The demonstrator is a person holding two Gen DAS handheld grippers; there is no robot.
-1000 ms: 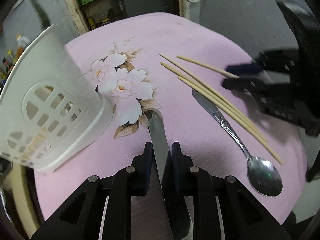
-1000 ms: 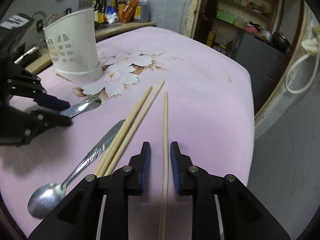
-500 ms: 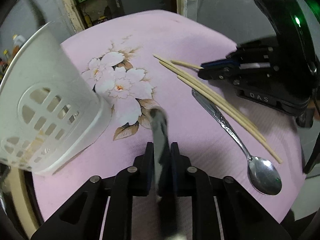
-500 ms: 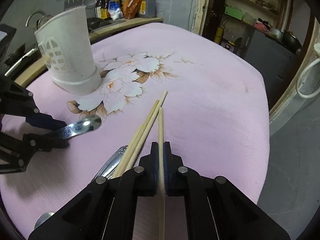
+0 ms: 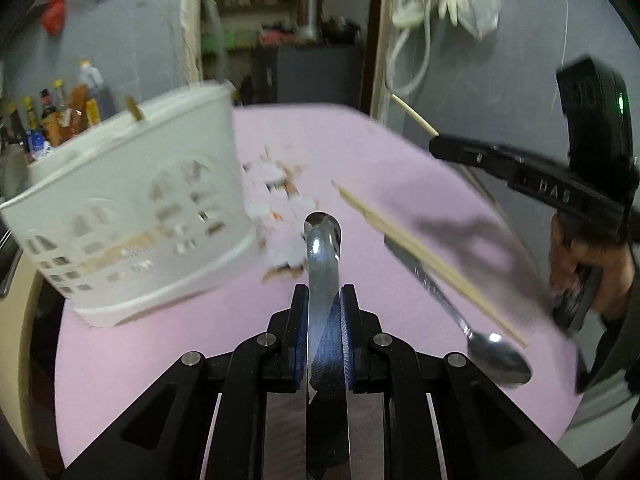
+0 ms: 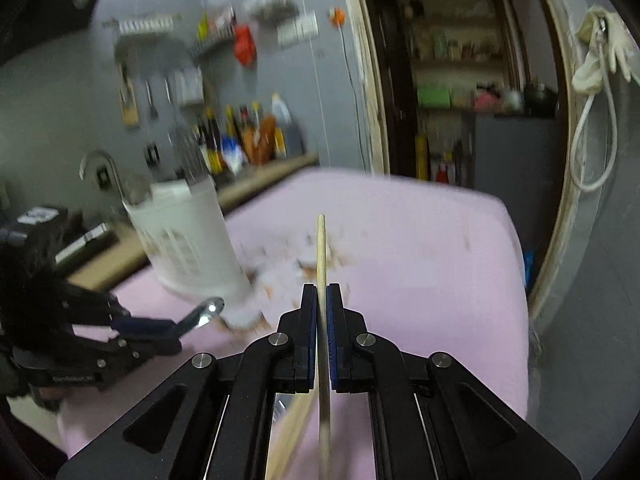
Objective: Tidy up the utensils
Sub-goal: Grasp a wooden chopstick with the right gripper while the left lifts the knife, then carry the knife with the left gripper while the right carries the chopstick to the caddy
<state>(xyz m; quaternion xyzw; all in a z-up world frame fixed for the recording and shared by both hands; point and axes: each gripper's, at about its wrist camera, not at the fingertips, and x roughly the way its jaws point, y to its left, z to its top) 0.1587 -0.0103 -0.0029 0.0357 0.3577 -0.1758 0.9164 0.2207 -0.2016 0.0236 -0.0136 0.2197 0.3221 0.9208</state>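
My left gripper [image 5: 323,300] is shut on a metal utensil handle [image 5: 322,256] and holds it lifted above the pink cloth, its rounded end pointing forward. It also shows in the right wrist view [image 6: 202,314]. My right gripper [image 6: 321,294] is shut on a single wooden chopstick [image 6: 321,248], raised off the table; it shows in the left wrist view [image 5: 412,114] too. The white perforated utensil holder [image 5: 132,204] stands upright at the left, with a stick end poking above its rim. Two chopsticks [image 5: 424,258] and a metal spoon [image 5: 460,320] lie on the cloth at the right.
The table wears a pink cloth with a flower print [image 5: 400,168]. Bottles [image 6: 244,136] line a counter behind the holder. A doorway with shelves [image 6: 460,80] lies beyond the table's far edge. A hand [image 5: 584,260] grips the right tool.
Both grippers have lifted and tilted up from the table, the left with the metal utensil, the right with one chopstick it closed on. The view is blurred by motion.
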